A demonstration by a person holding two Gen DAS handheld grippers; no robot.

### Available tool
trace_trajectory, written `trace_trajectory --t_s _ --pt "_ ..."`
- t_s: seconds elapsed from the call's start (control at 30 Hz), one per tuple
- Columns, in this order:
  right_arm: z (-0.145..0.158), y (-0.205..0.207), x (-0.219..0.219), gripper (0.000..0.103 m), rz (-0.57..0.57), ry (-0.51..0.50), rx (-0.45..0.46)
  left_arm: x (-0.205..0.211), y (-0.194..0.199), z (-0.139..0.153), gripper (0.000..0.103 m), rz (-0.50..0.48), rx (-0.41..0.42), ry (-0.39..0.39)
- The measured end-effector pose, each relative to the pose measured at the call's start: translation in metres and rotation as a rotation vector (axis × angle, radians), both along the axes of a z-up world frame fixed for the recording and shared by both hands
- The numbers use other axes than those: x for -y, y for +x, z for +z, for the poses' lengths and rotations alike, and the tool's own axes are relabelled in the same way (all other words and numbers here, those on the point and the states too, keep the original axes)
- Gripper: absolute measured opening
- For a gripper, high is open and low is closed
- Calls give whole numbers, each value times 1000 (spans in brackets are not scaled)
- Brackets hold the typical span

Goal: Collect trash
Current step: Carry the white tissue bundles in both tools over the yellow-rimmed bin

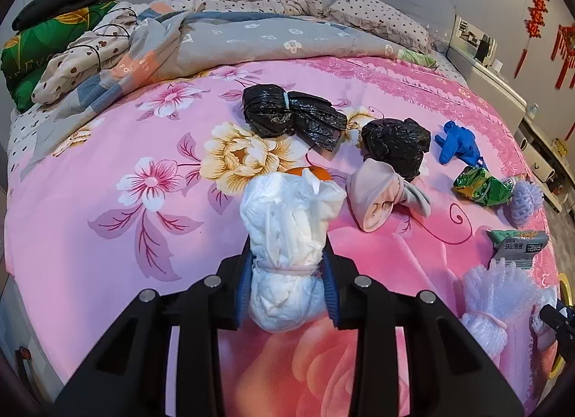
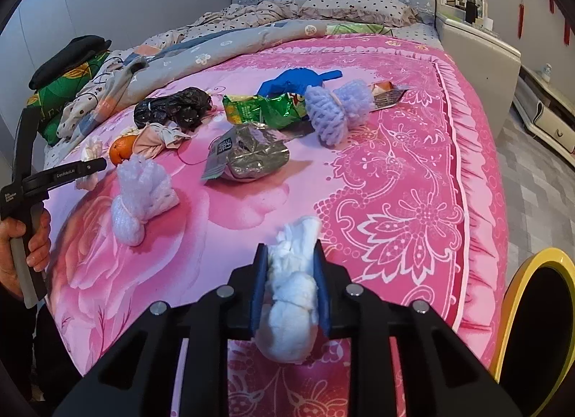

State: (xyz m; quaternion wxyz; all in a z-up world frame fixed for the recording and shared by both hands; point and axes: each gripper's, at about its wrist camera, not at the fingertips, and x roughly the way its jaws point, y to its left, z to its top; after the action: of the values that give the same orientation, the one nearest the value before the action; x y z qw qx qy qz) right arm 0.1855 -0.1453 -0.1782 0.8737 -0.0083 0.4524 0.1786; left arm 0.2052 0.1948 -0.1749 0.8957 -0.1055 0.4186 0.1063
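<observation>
Left tongs [image 1: 287, 286] hide most of the orange [image 1: 316, 173] behind their white bundle [image 1: 287, 234].

I see a home bedroom: bed [image 2: 395, 172] centre, pillow [image 2: 355, 4] at 12 o'clock, nightstand [image 2: 478, 54] at 2 o'clock.

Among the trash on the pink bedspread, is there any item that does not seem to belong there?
Yes. An orange lies on the pink bedspread beside the knotted pink cloth. It looks whole and unpeeled, unlike the crumpled green snack bag and black plastic bags nearby. Both tools hold white paper wads.
</observation>
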Motion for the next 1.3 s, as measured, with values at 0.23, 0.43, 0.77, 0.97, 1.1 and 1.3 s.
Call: trace_trajectory --t_s 0.23,0.43,0.77,0.97,1.1,1.3 --pt "19 -15 17 21 -8 96 -12 3 -29 20 31 -10 42 -5" --pt "39 -32 32 21 -22 143 3 16 -49 36 31 -32 76 -28" --pt "63 -54 57 21 -38 165 58 63 -63 65 32 -110 126 -46" --pt "73 -61 76 21 -66 186 82 99 -63 84 32 -182 145 -49" --pt "77 -63 93 21 -96 207 88 129 -62 93 32 -243 154 -49" --pt "84 -67 118 21 -137 228 110 166 -60 106 32 -317 165 -71"
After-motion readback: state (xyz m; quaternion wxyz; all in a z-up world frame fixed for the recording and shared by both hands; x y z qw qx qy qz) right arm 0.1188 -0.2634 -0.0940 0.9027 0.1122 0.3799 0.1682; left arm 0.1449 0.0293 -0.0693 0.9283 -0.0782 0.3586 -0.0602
